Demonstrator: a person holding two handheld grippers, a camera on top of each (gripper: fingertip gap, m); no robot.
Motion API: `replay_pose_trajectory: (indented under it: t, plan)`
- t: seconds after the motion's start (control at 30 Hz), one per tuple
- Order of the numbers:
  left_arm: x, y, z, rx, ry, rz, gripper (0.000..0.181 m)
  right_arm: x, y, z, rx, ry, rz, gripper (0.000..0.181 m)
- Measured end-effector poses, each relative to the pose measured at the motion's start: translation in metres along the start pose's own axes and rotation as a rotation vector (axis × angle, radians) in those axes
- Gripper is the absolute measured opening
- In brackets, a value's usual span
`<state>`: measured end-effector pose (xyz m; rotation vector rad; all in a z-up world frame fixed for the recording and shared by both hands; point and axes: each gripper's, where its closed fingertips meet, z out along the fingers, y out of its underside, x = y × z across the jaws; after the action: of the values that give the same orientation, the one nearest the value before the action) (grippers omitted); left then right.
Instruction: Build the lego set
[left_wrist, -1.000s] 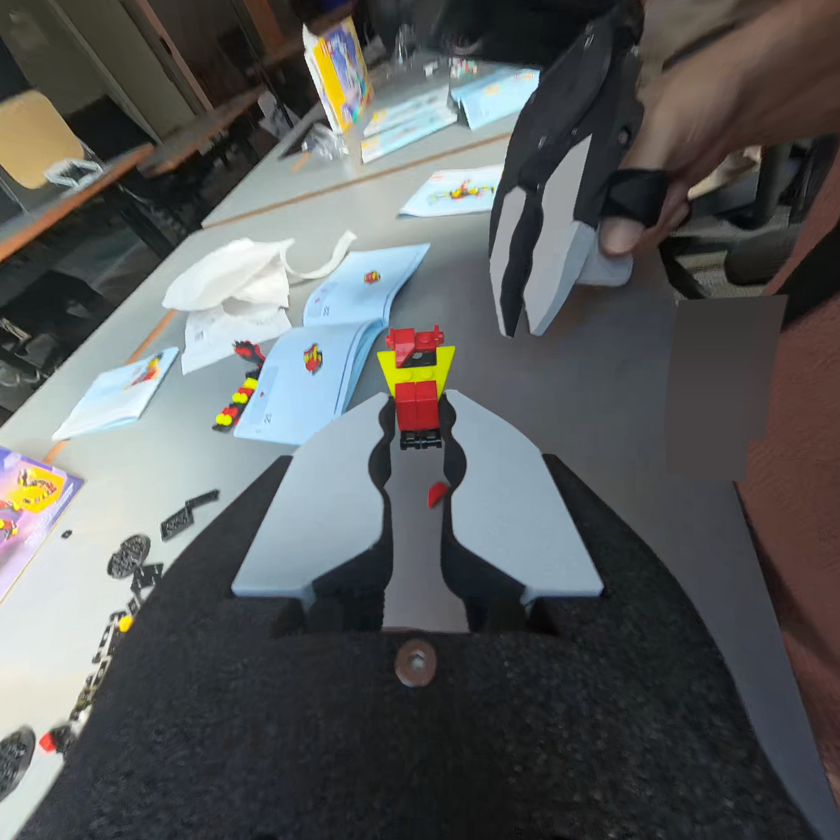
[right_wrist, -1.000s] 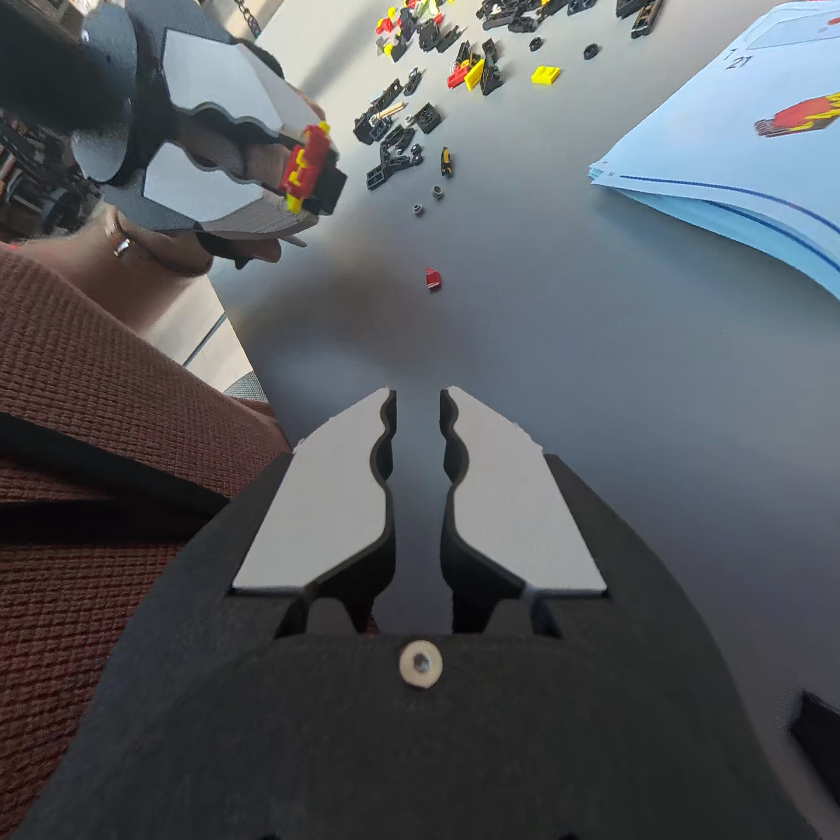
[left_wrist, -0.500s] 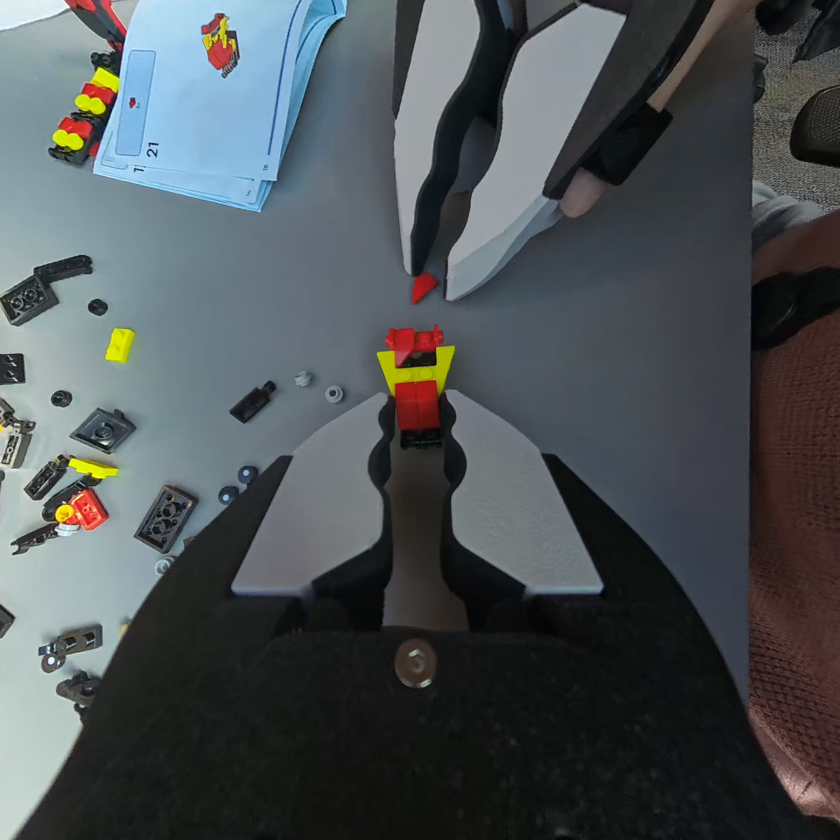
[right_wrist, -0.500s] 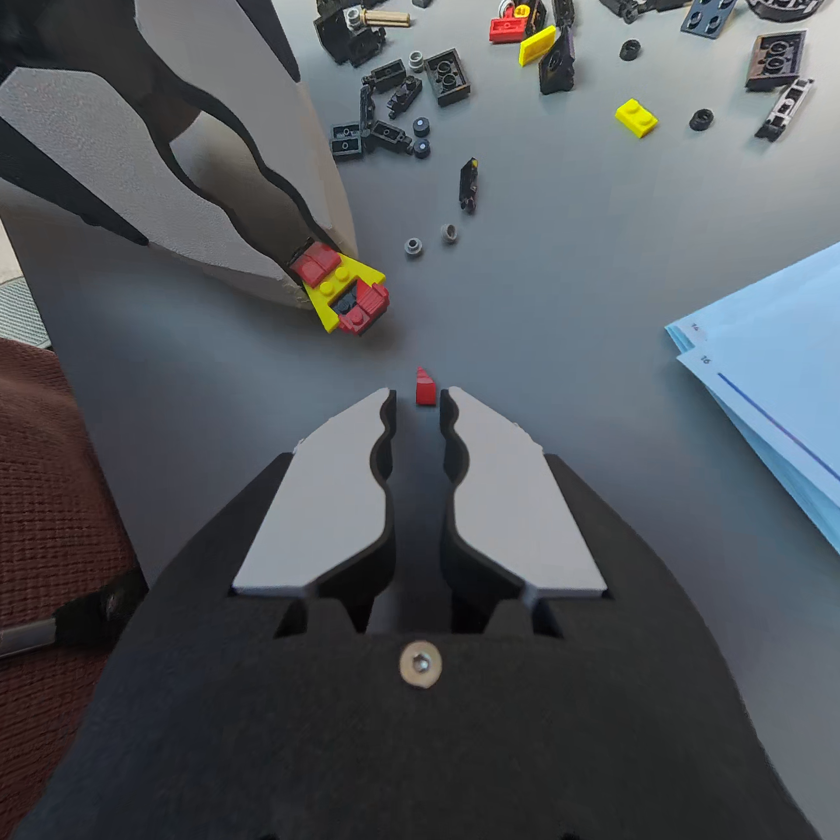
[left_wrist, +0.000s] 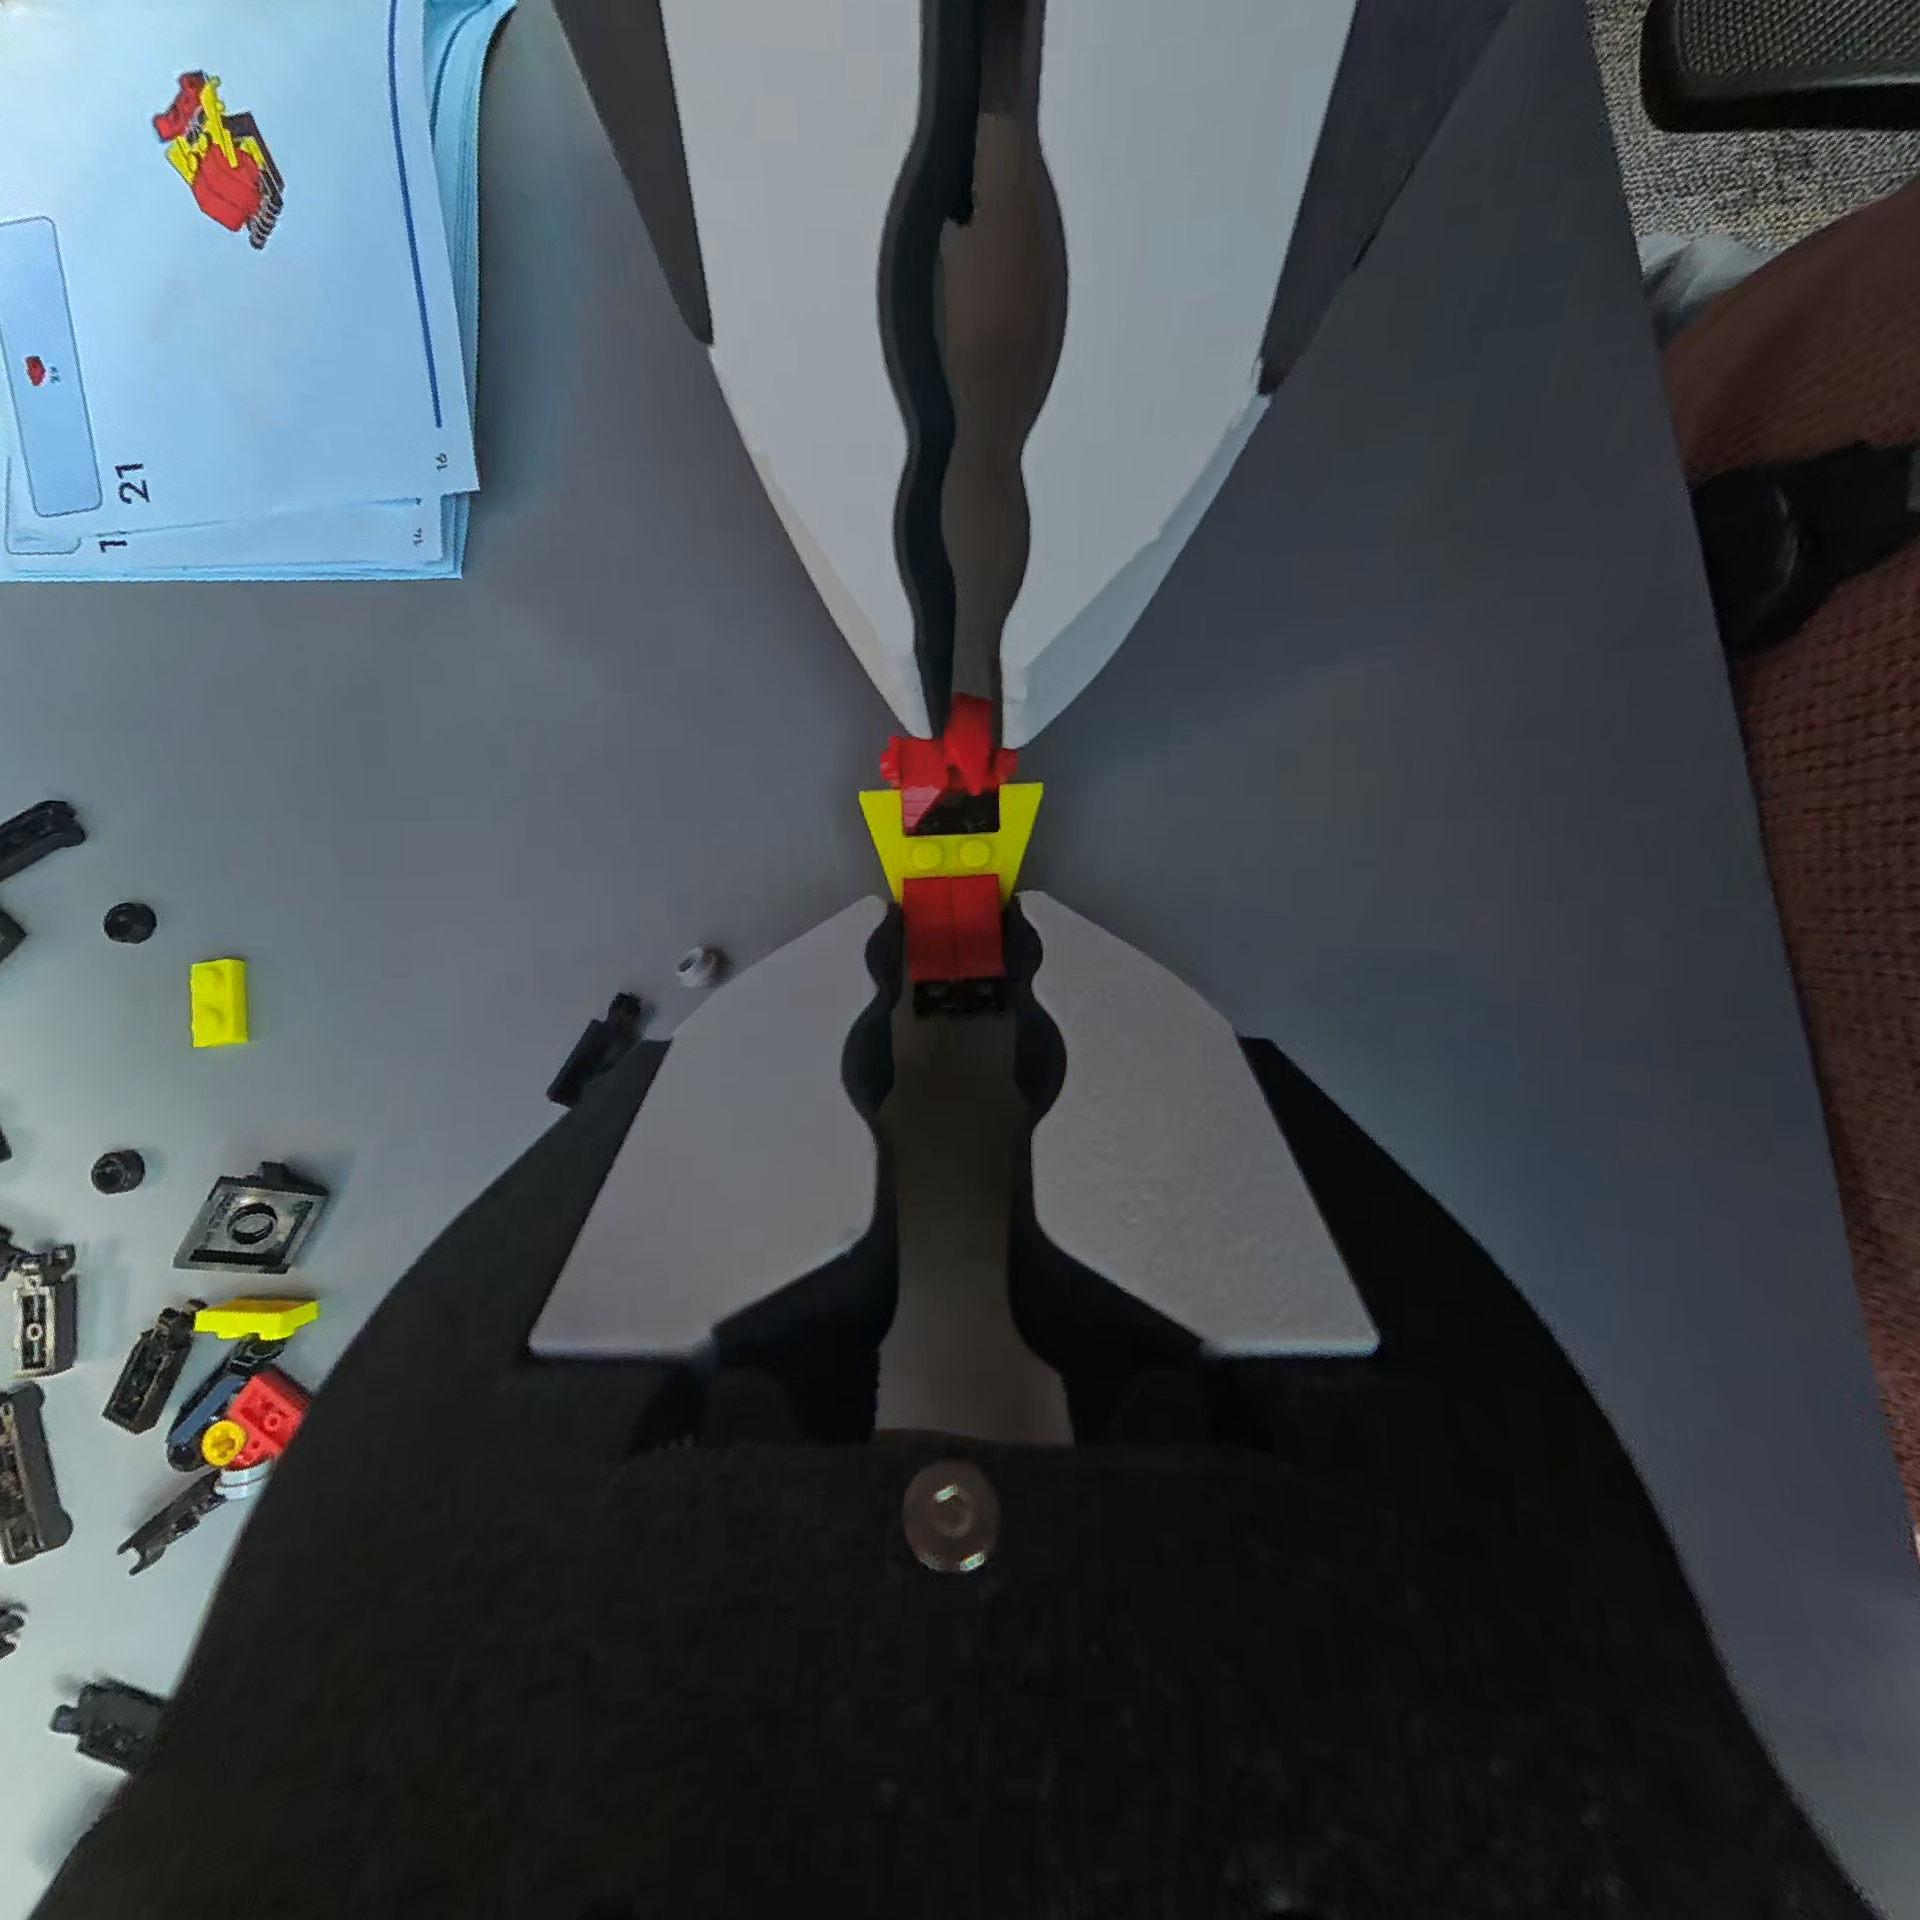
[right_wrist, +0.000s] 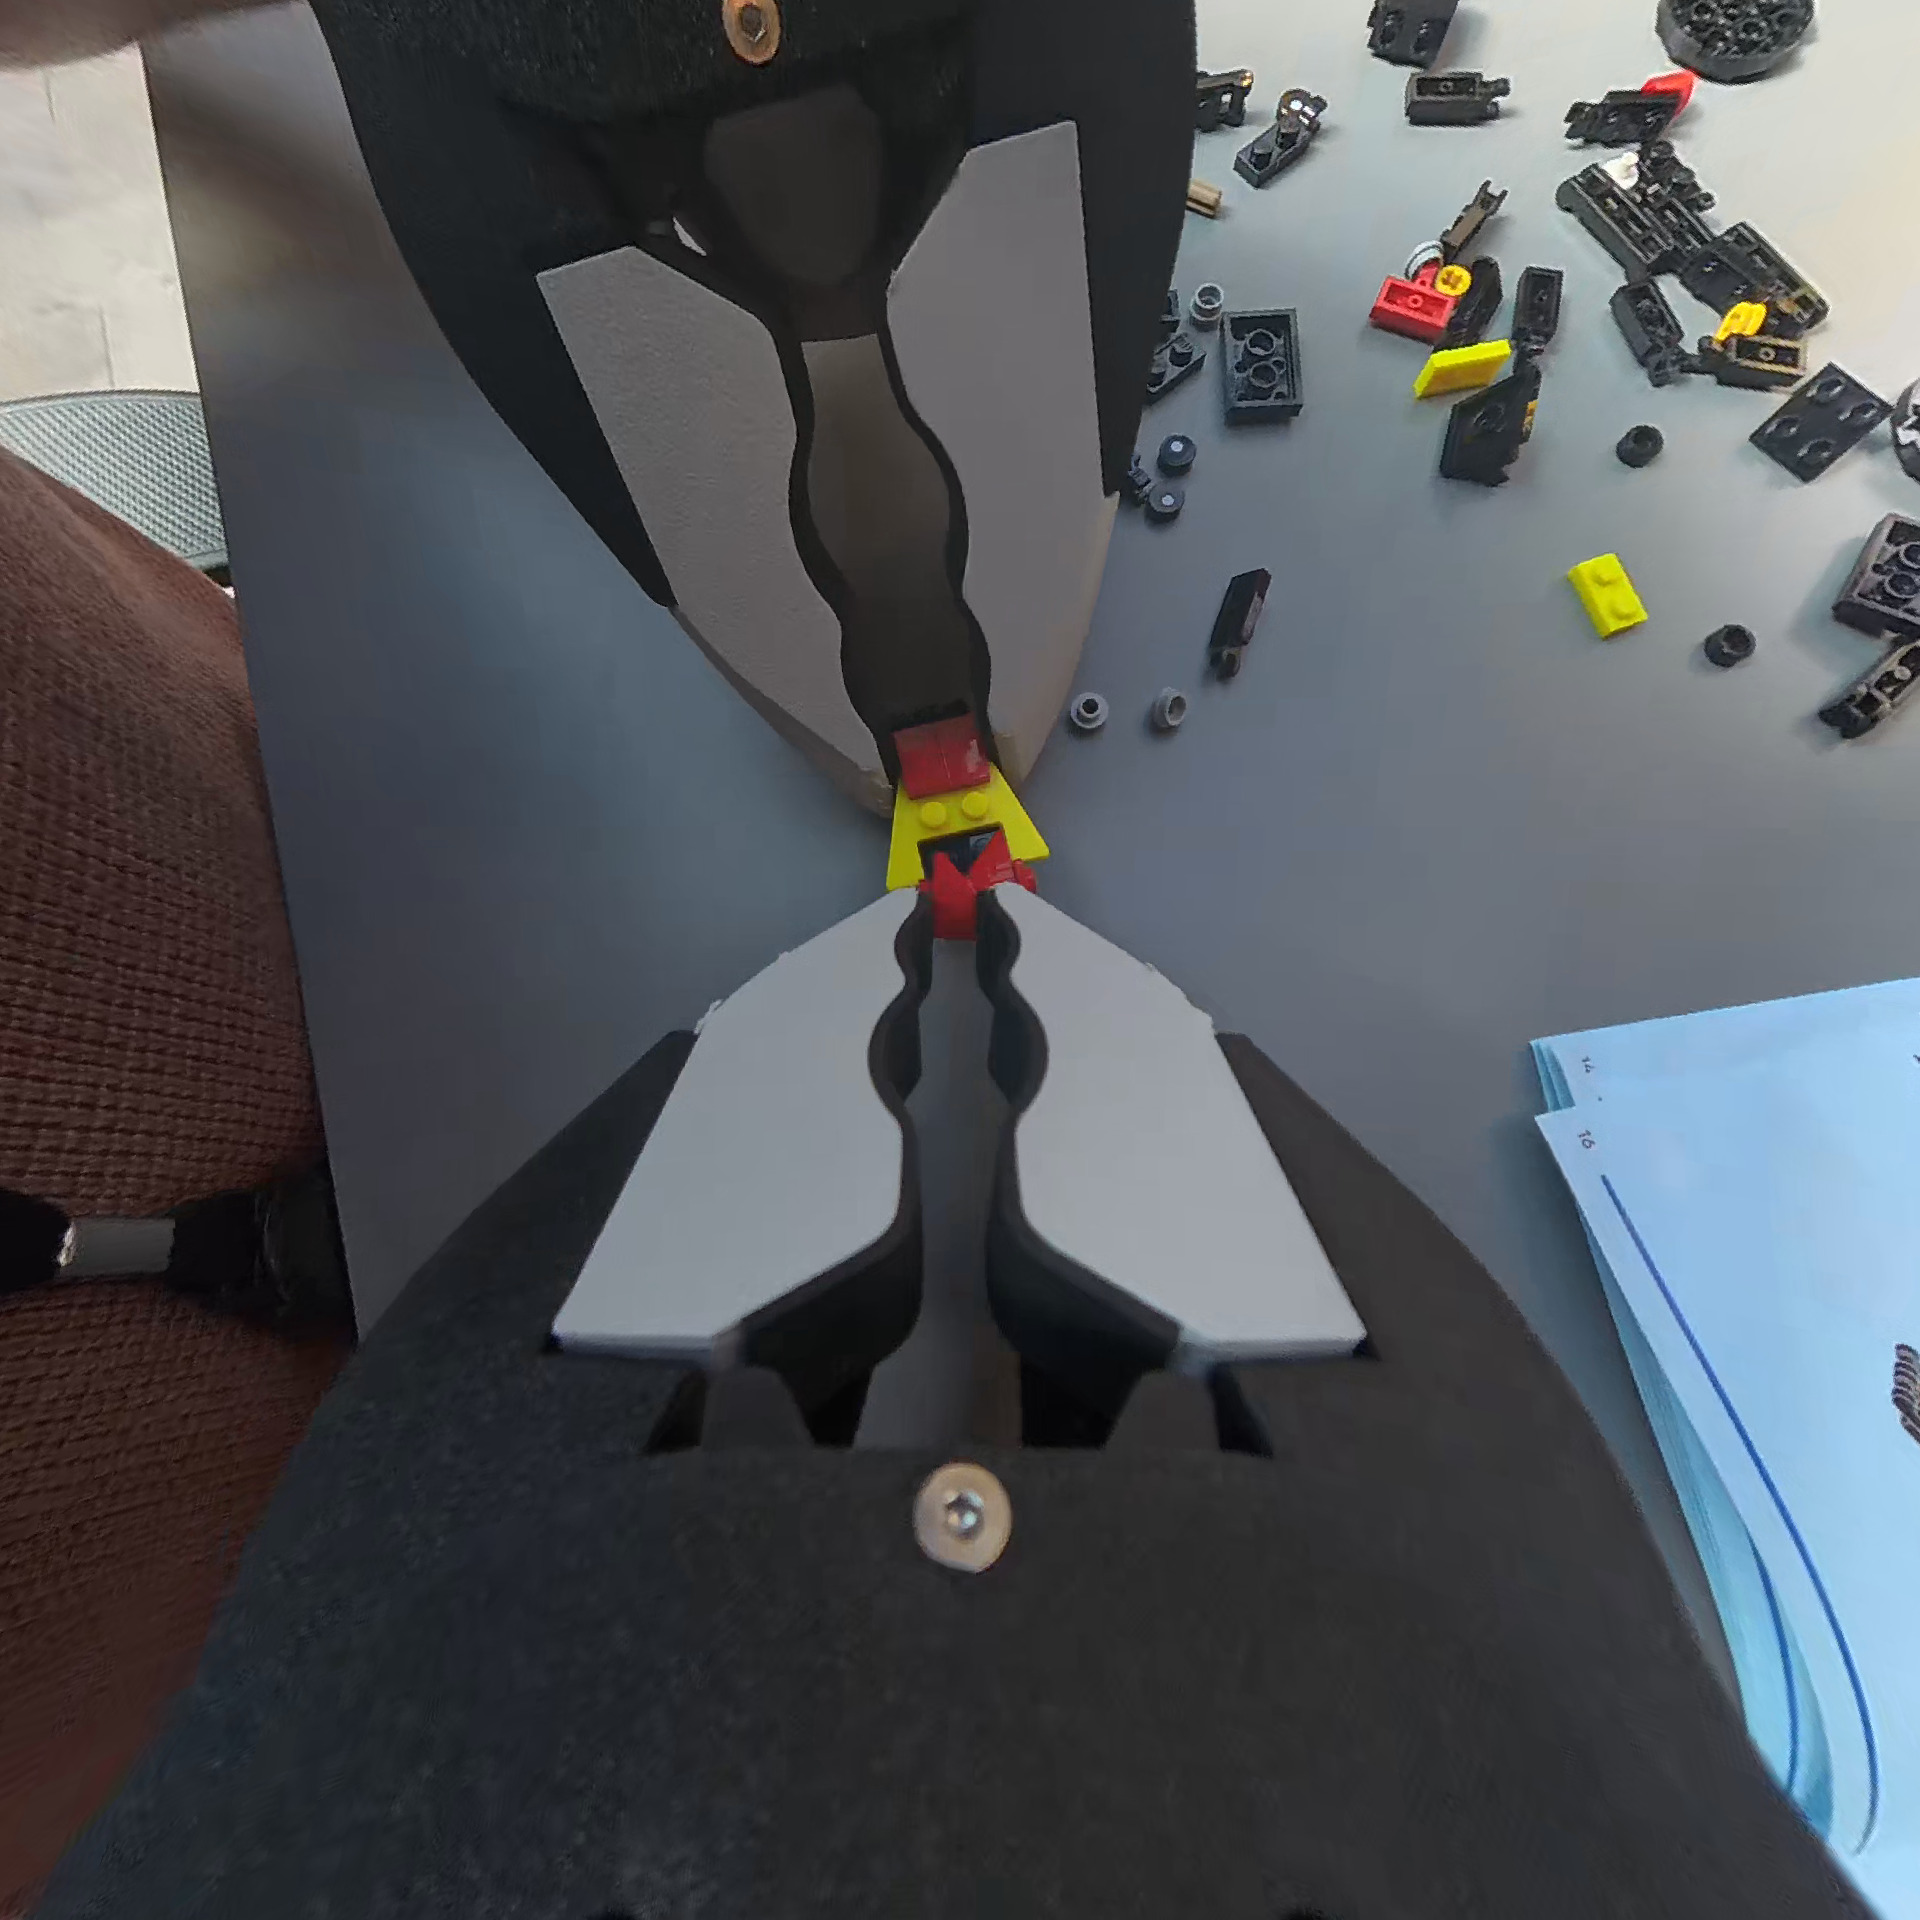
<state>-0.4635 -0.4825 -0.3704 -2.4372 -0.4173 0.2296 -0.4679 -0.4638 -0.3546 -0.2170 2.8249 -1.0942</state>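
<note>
Step in hand: judged to be seating a small red piece (right_wrist: 957, 906) onto the front end of the sub-assembly (left_wrist: 951, 883).
Left hand-held gripper (left_wrist: 954, 940): pinching the sub-assembly by its red and black rear blocks; fingers nearly closed on it.
Right hand-held gripper (right_wrist: 951, 920): fingertips pressed in on the small red piece, which stands at the far, winged end of the sub-assembly.
Key relation: the two hand-held grippers face each other tip to tip, the sub-assembly bridging them. Its long axis runs along the line of both finger pairs, yellow wedge plate (right_wrist: 966, 836) in the middle, red nose toward the right tool.
Location of work: just above or on the grey desk (left_wrist: 1403, 935); contact with the surface cannot be told.
Pose: both tools tilt steeply down toward the desk, aligned on one axis.
Nearer tool: the right one carries the piece; the left serves as the brace.
Fit: whether the red piece is fully seated cannot be told.
Surroundings: loose black, yellow and red parts (right_wrist: 1558, 312) lie to one side; an open blue instruction booklet (left_wrist: 208, 312) lies near.
Risk, as judged: an off-axis push could tilt the piece or twist the sub-assembly in the left grip.
</note>
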Motion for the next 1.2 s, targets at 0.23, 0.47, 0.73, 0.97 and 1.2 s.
replay_pose_trajectory:
  t: [0.23,0.47,0.73,0.97,1.2]
  plan:
    - [-0.004,0.003,-0.001,-0.020,0.005,0.006,0.018,0.004,-0.004,0.003,-0.031,0.011,-0.066,0.008]
    - [-0.004,0.003,-0.001,-0.023,0.016,-0.012,0.018,0.006,-0.006,0.002,-0.036,0.025,-0.070,0.010]
    - [-0.014,-0.015,-0.010,0.108,-0.186,-0.019,0.018,0.009,0.000,-0.028,0.251,-0.199,0.594,0.015]
    - [-0.009,-0.038,-0.021,0.214,-0.294,0.056,0.018,0.006,-0.021,-0.050,0.513,-0.439,0.826,0.022]
    - [-0.007,-0.044,-0.022,0.209,-0.292,0.084,0.018,-0.002,-0.022,-0.040,0.487,-0.497,0.843,0.018]
